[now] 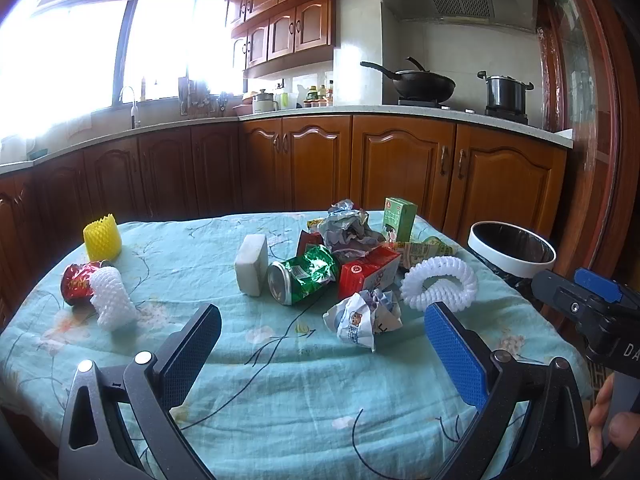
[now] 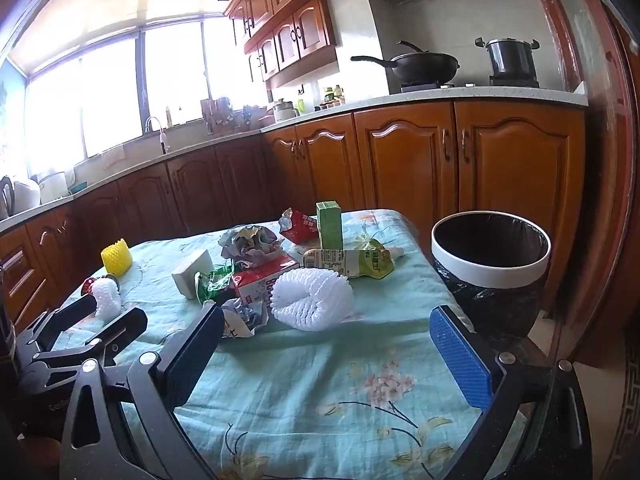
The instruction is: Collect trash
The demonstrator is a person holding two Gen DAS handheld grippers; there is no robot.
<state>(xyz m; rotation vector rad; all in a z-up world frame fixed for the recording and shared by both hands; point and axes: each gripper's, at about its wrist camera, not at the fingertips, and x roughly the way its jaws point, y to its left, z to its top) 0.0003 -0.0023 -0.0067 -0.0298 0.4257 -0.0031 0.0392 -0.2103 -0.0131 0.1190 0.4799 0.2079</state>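
Note:
Trash lies on the table's floral cloth [image 1: 280, 380]: a crushed green can [image 1: 302, 276], a red carton [image 1: 366, 274], crumpled paper [image 1: 364, 318], a white foam net ring [image 1: 440, 282], a green carton [image 1: 399, 220], a grey wad [image 1: 348, 232] and a white foam block [image 1: 252, 264]. My left gripper [image 1: 322, 314] is open just short of the crumpled paper, holding nothing. My right gripper [image 2: 326, 314] is also open and empty, with the foam net ring [image 2: 312, 300] just beyond its fingertips. A black-lined bin [image 2: 490, 272] with a white rim stands off the table's right edge.
At the left of the table sit a yellow foam net [image 1: 102, 238], a red crushed can [image 1: 78, 280] and another white foam net [image 1: 112, 300]. A green pouch [image 2: 352, 262] lies near the bin. Wooden kitchen cabinets [image 1: 400, 160] run behind the table.

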